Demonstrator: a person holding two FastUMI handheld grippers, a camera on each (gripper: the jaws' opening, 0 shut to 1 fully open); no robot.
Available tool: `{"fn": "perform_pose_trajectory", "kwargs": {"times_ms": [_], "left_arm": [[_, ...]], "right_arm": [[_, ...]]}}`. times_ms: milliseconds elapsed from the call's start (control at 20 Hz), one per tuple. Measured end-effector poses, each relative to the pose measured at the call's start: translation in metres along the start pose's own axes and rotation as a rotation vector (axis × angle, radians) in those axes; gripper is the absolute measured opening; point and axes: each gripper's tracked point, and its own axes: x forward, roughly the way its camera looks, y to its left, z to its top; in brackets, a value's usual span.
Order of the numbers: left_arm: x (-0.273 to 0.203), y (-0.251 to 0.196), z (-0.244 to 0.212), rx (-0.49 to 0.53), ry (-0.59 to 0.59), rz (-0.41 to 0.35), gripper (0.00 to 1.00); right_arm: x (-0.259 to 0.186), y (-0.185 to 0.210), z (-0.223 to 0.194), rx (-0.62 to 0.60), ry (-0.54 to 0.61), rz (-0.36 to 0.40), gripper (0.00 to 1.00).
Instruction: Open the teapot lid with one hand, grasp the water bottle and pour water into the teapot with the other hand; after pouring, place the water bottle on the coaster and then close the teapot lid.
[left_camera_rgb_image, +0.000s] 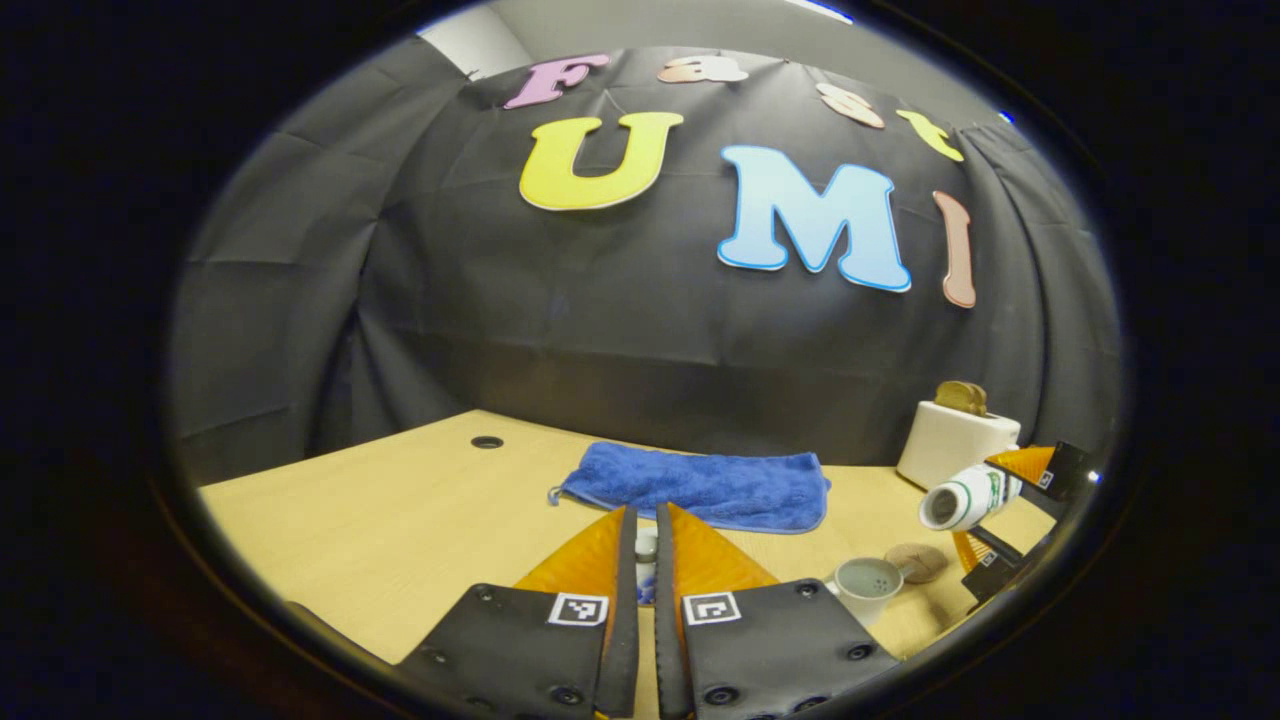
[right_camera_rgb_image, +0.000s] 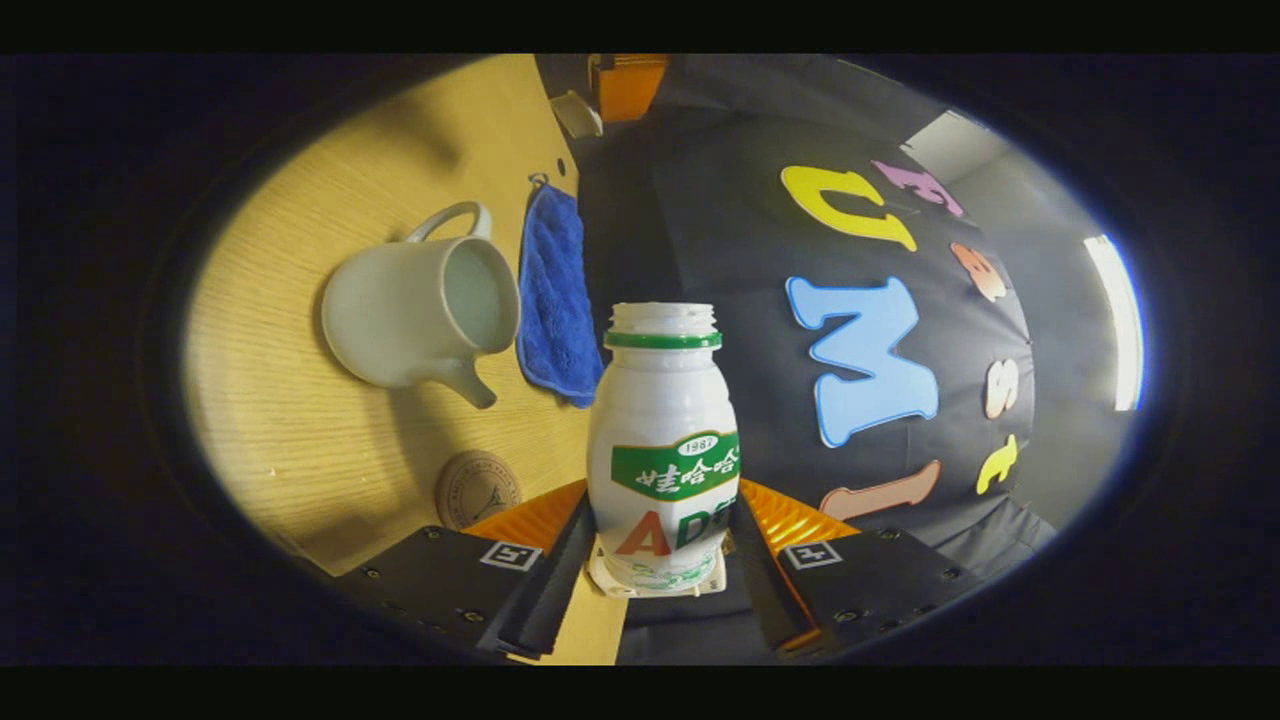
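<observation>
One white plastic water bottle, uncapped, pinched at its base by right gripper, tipped sideways above wooden table. One glazed white teapot, lid off, round mouth open, contents unclear. One round coaster beside it. One blue terry cloth. Left gripper nearly closed on small pale lid.

The water bottle is white with a green ring below its neck and a green band on its label. The teapot is a plain pale cream, and the coaster is brown with a darker round print. A deep blue towel lies by the far edge of the light yellow wood-grain table, where a cream toaster holds a brown slice.
</observation>
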Motion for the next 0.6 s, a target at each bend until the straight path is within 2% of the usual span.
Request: {"fn": "perform_pose_trajectory", "kwargs": {"times_ms": [100, 200, 300, 350, 500, 600], "left_arm": [[-0.0007, 0.0016, 0.0008, -0.003, 0.001, 0.001, 0.13], [0.0006, 0.0033, -0.0014, -0.003, 0.006, 0.003, 0.17], [0.0003, 0.0033, -0.0019, -0.004, 0.007, 0.004, 0.13], [0.0005, 0.0035, -0.0016, -0.005, 0.007, 0.003, 0.17], [0.0005, 0.0025, -0.0036, -0.004, 0.012, 0.000, 0.17], [0.0019, 0.0018, -0.0043, -0.004, 0.014, -0.001, 0.13]], "right_arm": [[-0.0019, -0.0032, 0.0025, -0.048, -0.012, -0.014, 0.73], [-0.0023, -0.0027, 0.0040, -0.094, -0.026, -0.024, 0.73], [-0.0028, -0.0035, 0.0048, -0.128, -0.035, -0.035, 0.73], [-0.0021, -0.0041, 0.0051, -0.143, -0.038, -0.041, 0.73], [-0.0017, -0.0045, 0.0059, -0.176, -0.044, -0.053, 0.73], [-0.0015, -0.0051, 0.0064, -0.192, -0.049, -0.059, 0.73]]}}
